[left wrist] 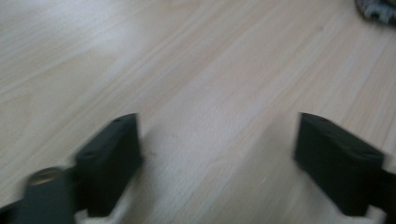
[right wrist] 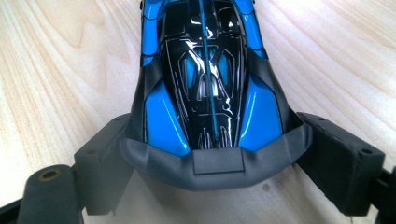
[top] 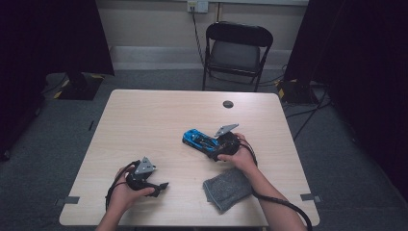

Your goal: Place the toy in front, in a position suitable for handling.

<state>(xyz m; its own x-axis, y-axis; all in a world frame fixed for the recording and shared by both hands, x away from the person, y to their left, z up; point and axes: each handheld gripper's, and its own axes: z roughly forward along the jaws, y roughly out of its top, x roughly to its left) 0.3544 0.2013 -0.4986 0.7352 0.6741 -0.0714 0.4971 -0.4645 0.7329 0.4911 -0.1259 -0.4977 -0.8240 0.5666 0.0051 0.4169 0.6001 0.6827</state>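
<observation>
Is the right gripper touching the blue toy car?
Touching. In the right gripper view both jaws of the right gripper press the blue toy car at its grey end.

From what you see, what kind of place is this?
Probably a lab or recording room: a plain table on grey carpet, a folding chair by the wall, dark curtains, floor cables.

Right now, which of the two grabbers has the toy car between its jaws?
The right gripper: the blue toy car sits between its jaws. The left gripper has just bare table between its jaws.
</observation>
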